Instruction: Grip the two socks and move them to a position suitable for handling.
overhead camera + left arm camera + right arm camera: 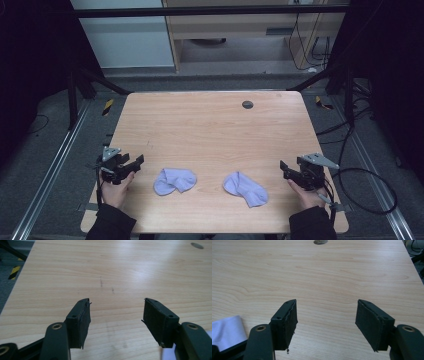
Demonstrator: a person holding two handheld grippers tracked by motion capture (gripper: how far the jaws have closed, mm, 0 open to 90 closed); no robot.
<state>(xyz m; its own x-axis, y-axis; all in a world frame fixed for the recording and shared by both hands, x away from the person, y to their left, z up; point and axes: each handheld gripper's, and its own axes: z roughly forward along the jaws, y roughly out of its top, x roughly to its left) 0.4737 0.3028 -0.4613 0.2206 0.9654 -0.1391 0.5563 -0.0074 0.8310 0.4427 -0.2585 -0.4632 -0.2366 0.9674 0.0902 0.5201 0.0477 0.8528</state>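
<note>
- High view: a person's two forearms enter from the bottom edge, each hand holding a black two-jaw gripper over a pale wooden table (210, 125). The left gripper (134, 162) sits at the lower left of the frame, jaws pointing right toward the middle; the right gripper (284, 167) sits at the lower right, jaws pointing left. Both are spread wide and hold nothing.
- Between them, in the lower centre, lie two light lavender socks — the left sock (174, 180) bunched and folded on itself, the right sock (245, 188) stretched out at a slant toward the lower right. The two are apart from each other, and each is near its own side's gripper but not touching it. A small dark round cap (247, 104) sits near the table's far edge, upper centre.
- Left gripper view: the left gripper (116, 312) shows its two black jaws rising from the bottom, set far apart with only bare wood grain between them. A sliver of pale fabric from the left sock (168, 355) peeks in at the lower right corner, beside the right-hand jaw.
- Right gripper view: the right gripper (327, 312) also stands wide open and empty — bare tabletop between the pads. A corner of the right sock (227, 331) lies at the lower left, just beside the left-hand jaw.
</note>
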